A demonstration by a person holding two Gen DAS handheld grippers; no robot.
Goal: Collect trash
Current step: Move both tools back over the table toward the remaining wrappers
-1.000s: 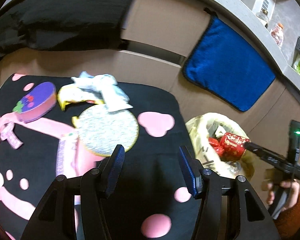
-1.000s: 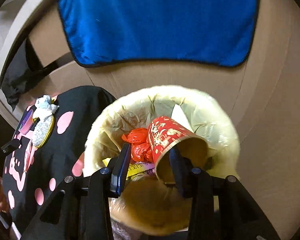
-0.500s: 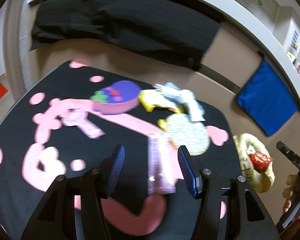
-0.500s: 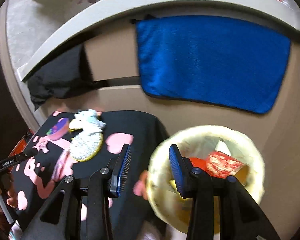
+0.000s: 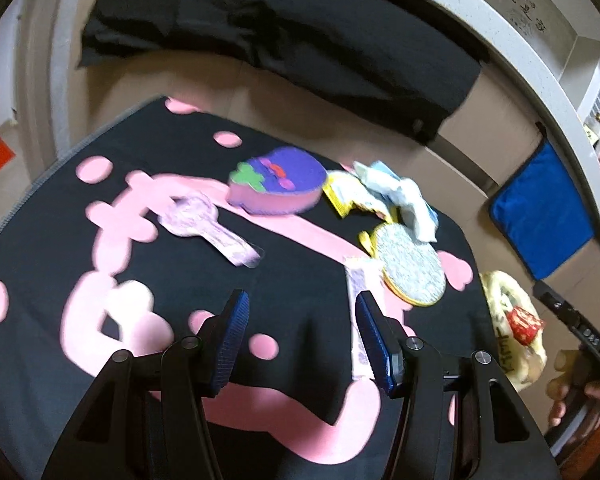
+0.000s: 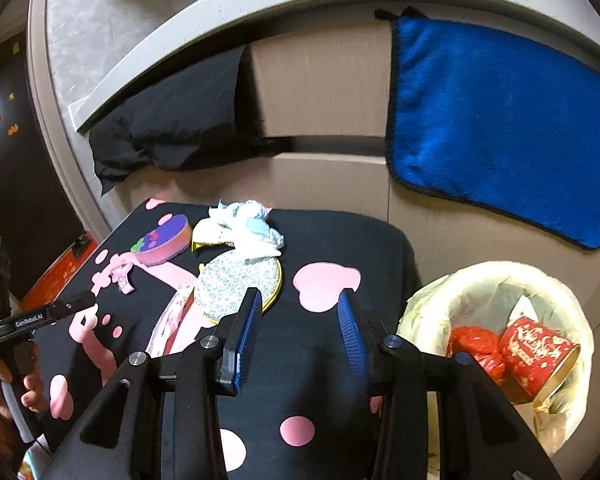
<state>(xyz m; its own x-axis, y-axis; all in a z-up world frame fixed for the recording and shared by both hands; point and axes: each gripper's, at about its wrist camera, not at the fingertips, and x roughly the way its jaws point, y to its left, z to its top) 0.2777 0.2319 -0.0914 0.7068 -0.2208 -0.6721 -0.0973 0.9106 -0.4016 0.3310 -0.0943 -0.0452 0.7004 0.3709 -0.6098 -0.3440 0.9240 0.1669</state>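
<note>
My left gripper (image 5: 300,312) is open and empty above a black mat with pink shapes (image 5: 48,216). Ahead of it lie a crumpled white-and-blue tissue (image 5: 400,196), a yellow wrapper (image 5: 346,198), a pink wrapper strip (image 5: 359,320) and a pink spoon-shaped wrapper (image 5: 208,228). My right gripper (image 6: 300,308) is open and empty over the mat's right part. To its right stands a bag-lined bin (image 6: 496,280) holding a red paper cup (image 6: 540,354) and a red bag (image 6: 476,344). The tissue (image 6: 248,224) and the yellow wrapper (image 6: 204,236) lie at the mat's far edge.
A purple strawberry-shaped sponge (image 5: 278,186) and a round glittery pad (image 5: 414,270) lie among the trash. A blue towel (image 6: 500,128) and a black cloth (image 6: 172,120) hang on the cabinet front behind. A hand holding the left gripper (image 6: 40,316) shows at the left edge.
The right gripper let the red cup go into the bin and drew back up and to the left. The left gripper swung left across the mat, still open.
</note>
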